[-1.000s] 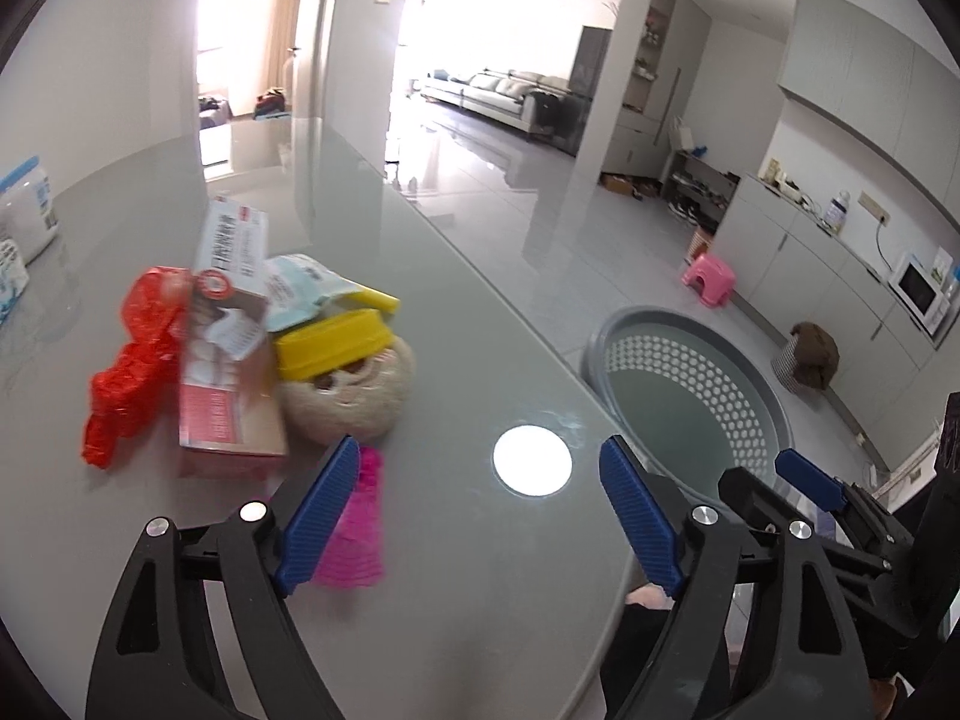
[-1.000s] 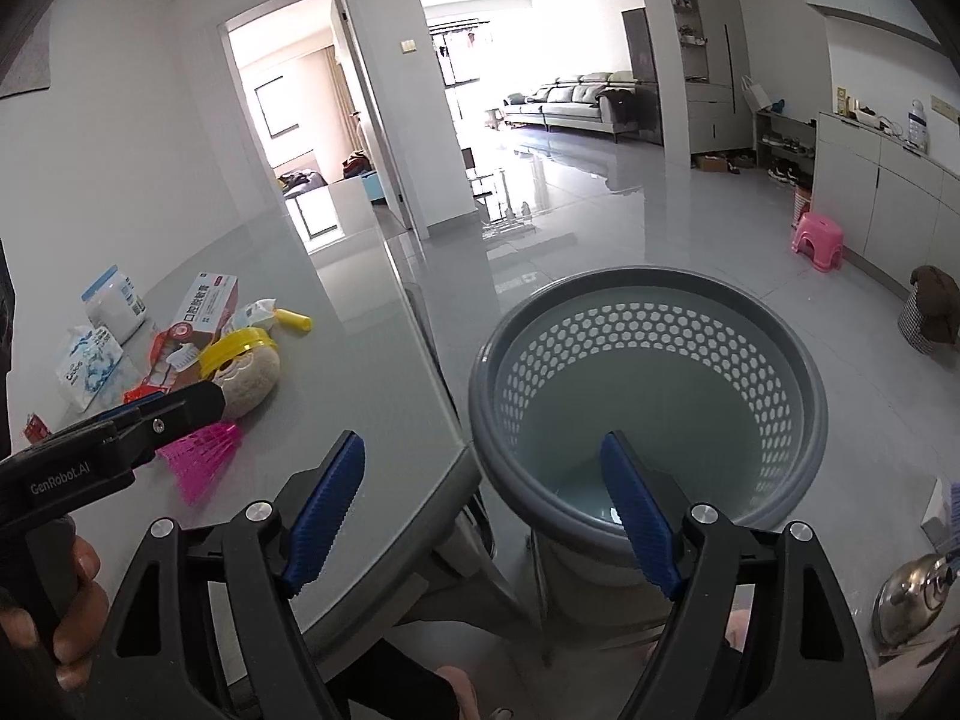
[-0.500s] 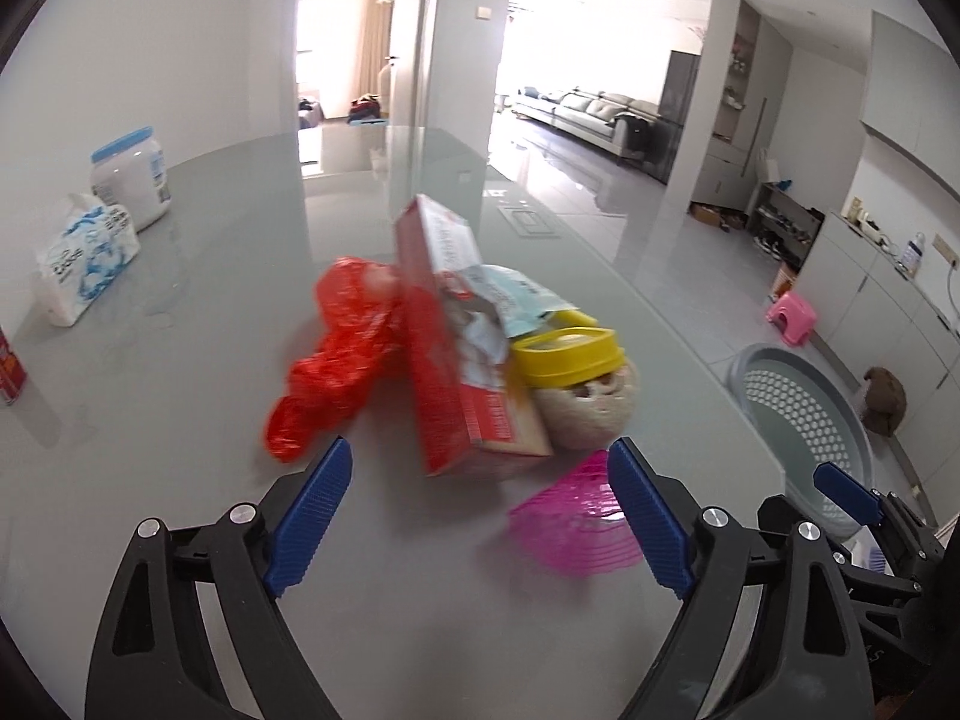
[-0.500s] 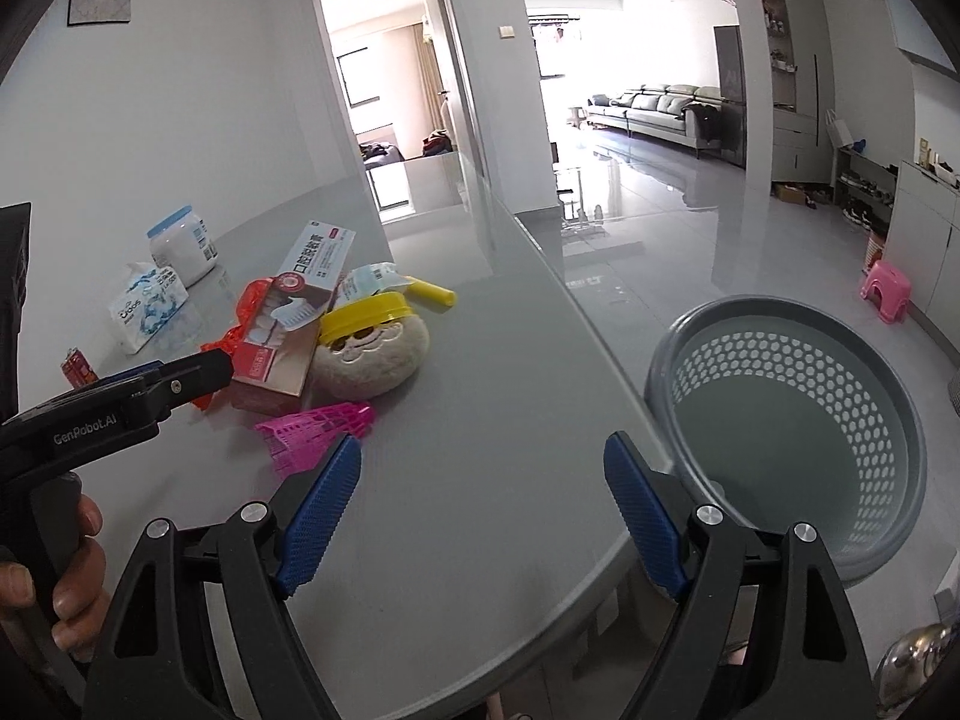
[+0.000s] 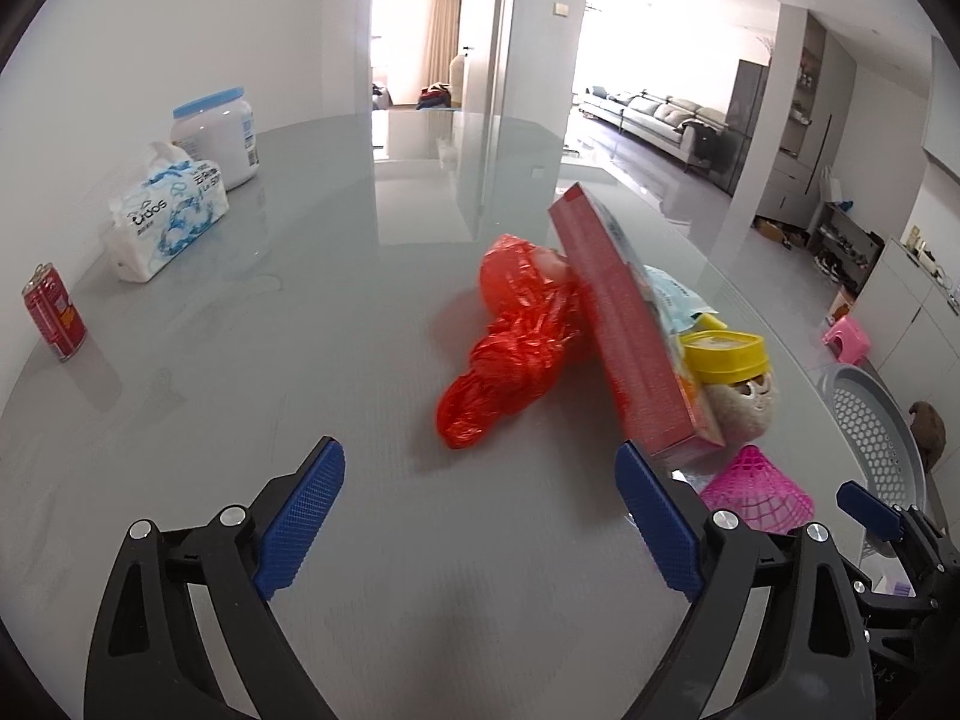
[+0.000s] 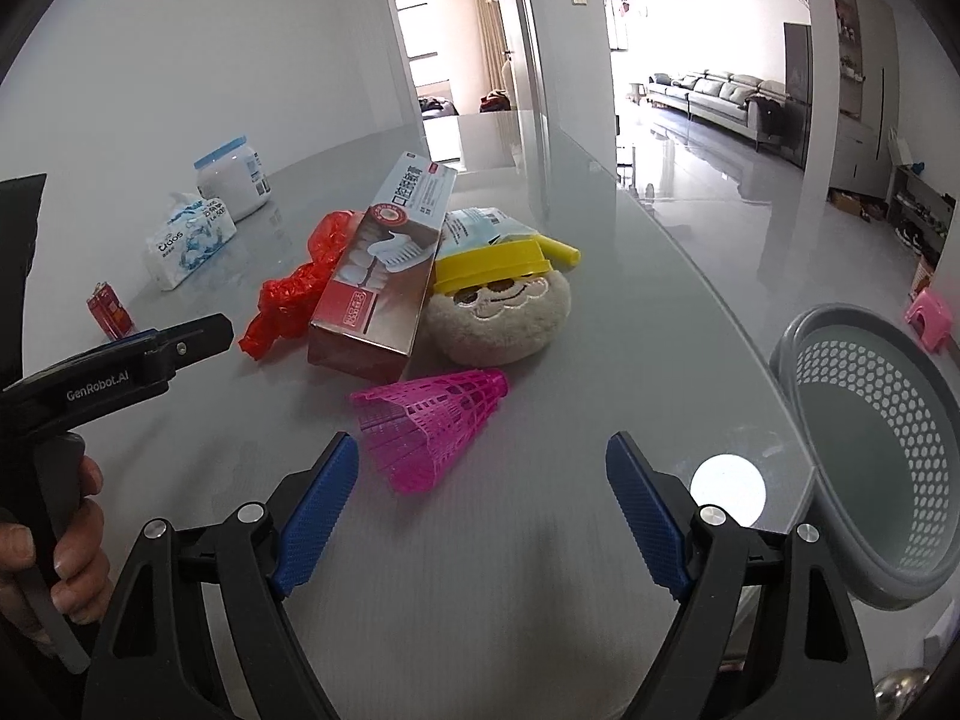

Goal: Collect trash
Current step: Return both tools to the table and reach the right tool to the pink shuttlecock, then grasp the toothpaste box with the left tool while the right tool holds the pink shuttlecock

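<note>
A pile of trash lies on the grey glass table [image 5: 300, 312]: a crumpled red plastic bag [image 5: 516, 342] [image 6: 294, 291], a red toothpaste box [image 5: 624, 330] [image 6: 384, 270], a pink shuttlecock [image 6: 435, 420] [image 5: 756, 489], a round plush face with a yellow cap [image 6: 501, 312] [image 5: 735, 384], and a pale blue packet [image 6: 480, 225]. My left gripper [image 5: 480, 522] is open and empty, just short of the red bag. My right gripper [image 6: 480, 516] is open and empty, just short of the shuttlecock. The grey perforated basket [image 6: 870, 456] [image 5: 870, 414] stands off the table's right edge.
A tissue pack [image 5: 168, 210] [image 6: 189, 237], a white jar with a blue lid [image 5: 216, 135] [image 6: 234, 183] and a red can [image 5: 54, 318] [image 6: 108, 309] stand at the table's far left. A pink stool [image 6: 930, 315] is on the floor beyond.
Both grippers have swung left, from the basket and table edge toward the trash pile. The pile now sits centred ahead of them. Both stay open.
</note>
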Demonstrator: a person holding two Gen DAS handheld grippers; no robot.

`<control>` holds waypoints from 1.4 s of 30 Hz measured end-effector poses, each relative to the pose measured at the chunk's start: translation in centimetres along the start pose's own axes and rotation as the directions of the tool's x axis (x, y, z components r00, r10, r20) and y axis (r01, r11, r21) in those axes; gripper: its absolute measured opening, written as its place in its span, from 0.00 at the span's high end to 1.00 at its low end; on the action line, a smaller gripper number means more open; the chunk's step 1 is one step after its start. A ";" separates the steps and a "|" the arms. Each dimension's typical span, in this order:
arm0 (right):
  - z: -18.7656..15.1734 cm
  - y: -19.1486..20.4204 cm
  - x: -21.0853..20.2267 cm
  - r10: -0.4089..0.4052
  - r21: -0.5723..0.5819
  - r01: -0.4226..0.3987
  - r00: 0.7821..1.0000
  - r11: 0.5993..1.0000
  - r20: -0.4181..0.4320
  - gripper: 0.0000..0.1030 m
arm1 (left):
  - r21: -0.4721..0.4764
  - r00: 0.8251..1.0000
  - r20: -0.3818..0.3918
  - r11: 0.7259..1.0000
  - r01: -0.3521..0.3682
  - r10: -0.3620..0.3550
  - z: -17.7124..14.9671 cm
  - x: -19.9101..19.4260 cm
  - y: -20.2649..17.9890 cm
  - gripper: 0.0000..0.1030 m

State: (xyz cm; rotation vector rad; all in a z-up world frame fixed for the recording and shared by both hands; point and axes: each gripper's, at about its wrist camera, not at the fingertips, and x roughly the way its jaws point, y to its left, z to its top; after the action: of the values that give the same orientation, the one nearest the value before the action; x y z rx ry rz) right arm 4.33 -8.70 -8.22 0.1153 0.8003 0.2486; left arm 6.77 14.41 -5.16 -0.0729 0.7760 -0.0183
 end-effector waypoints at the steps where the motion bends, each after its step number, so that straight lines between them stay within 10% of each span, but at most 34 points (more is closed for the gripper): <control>1: 0.1 0.1 0.4 -0.004 0.008 0.004 1.000 1.000 -0.009 0.21 | -0.004 1.000 0.000 1.000 -0.005 0.005 0.0 0.1 0.3 0.13; 16: 1.3 1.0 3.6 -0.158 -0.023 0.157 0.987 0.987 -0.037 0.23 | 0.019 1.000 0.004 1.000 -0.016 0.015 0.1 0.0 -1.1 0.11; 31: 1.4 0.3 3.1 -0.066 -0.039 0.066 0.998 0.997 -0.001 0.89 | 0.039 1.000 -0.020 0.999 0.008 -0.007 0.1 0.6 -3.1 0.11; 42: 1.0 -2.4 0.1 -0.041 0.031 0.039 0.996 0.999 0.075 0.91 | 0.038 1.000 -0.014 0.999 -0.023 0.023 0.8 0.6 -3.7 0.11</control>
State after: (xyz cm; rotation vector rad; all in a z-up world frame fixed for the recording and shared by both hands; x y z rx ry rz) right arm 5.60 -10.99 -8.07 0.1358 0.7300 0.1937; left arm 7.81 10.74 -4.74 -0.0280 0.7909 -0.0119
